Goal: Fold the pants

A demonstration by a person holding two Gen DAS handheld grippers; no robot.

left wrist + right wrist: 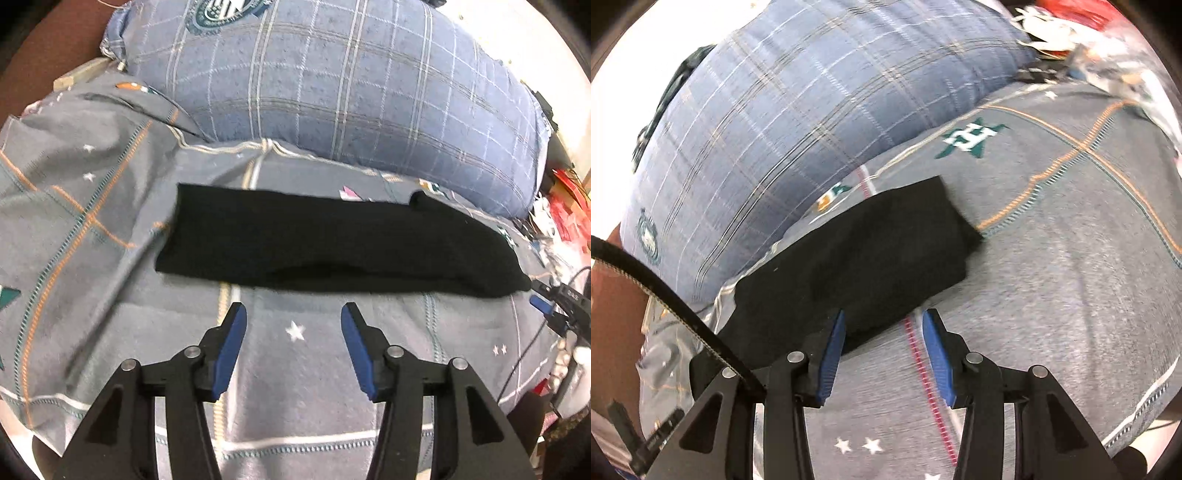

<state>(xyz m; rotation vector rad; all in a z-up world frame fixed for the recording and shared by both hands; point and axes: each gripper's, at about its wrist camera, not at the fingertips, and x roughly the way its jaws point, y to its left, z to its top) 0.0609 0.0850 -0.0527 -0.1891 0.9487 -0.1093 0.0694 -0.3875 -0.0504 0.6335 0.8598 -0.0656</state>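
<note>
Pants: black pants [332, 243] lie folded into a long narrow strip across a grey bedsheet [295, 369], flat and loose, with neither claw touching them; in the right wrist view the same strip [857, 258] runs aslant from lower left to upper right.
Pants' place: on the bed, just in front of the blue plaid pillow [332, 85], whose lower edge lies close behind the strip's far side.
Fold detail: a shallow crease shows along the near edge, and a small flap sticks up at the far right end in the left wrist view.
Left gripper: the left gripper [293, 317] hangs over bare sheet just short of the pants' near edge, pointed downward toward the bed; its blue-padded jaws stand apart with only sheet between them.
Right gripper: the right gripper [882, 321] is likewise angled down; its jaws are parted and grip nothing. Its left fingertip overlaps the pants' near edge in the picture; whether it touches the cloth cannot be told.
Sheet: printed with white stars, orange and teal stitched lines and a green star emblem [971, 138].
Surroundings: cluttered red and white items [569, 214] lie beyond the bed's right side; both views are somewhat blurred.
</note>
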